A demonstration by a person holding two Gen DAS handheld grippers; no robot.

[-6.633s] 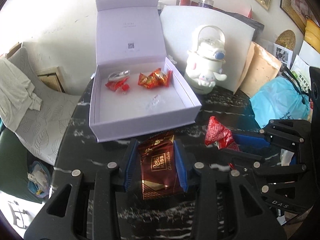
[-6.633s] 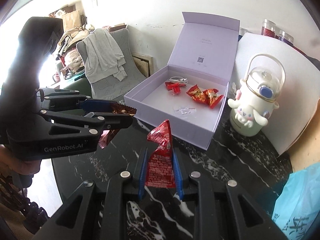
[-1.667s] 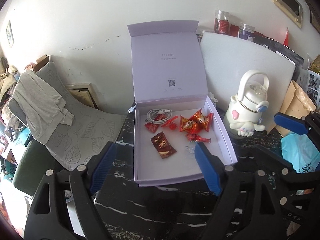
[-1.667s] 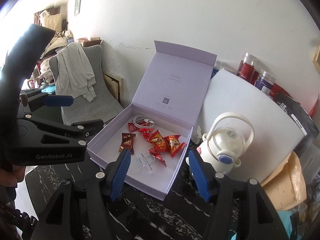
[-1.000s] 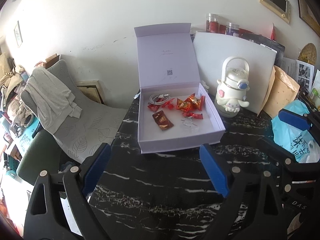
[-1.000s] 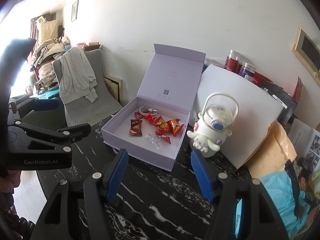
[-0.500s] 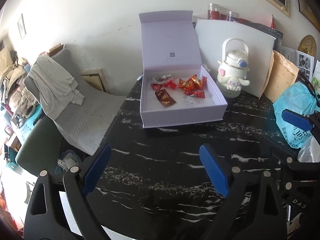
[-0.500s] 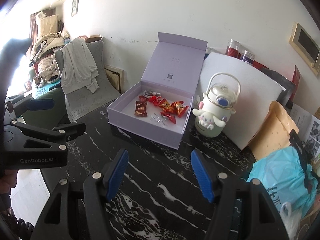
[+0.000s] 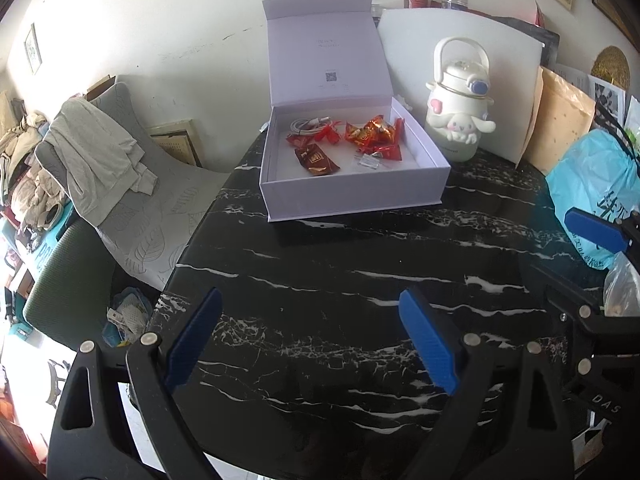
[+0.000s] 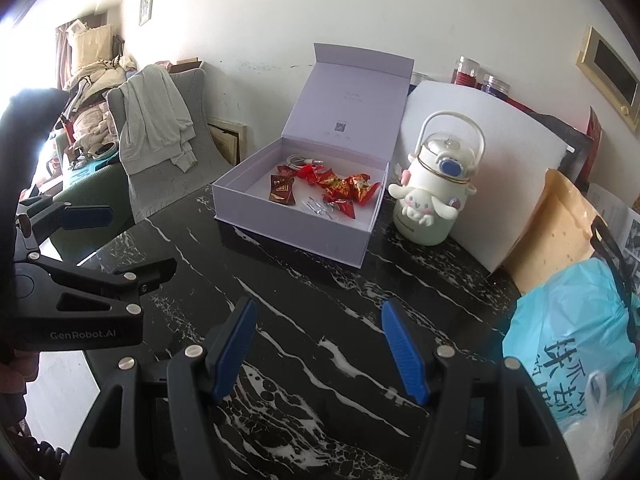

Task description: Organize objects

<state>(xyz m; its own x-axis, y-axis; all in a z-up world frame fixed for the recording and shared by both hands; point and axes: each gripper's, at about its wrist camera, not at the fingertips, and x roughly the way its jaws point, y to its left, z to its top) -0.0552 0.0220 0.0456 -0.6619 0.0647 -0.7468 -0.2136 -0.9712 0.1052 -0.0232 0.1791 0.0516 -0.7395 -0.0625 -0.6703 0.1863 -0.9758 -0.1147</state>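
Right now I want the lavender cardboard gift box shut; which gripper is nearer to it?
Neither clearly. The left gripper and the right gripper both hang open over the black marble table, well back from the lavender cardboard gift box; left faces its front, right its front corner.

Both wrist views look forward from above the black marble table, left beside right, sharing the distant open lilac box
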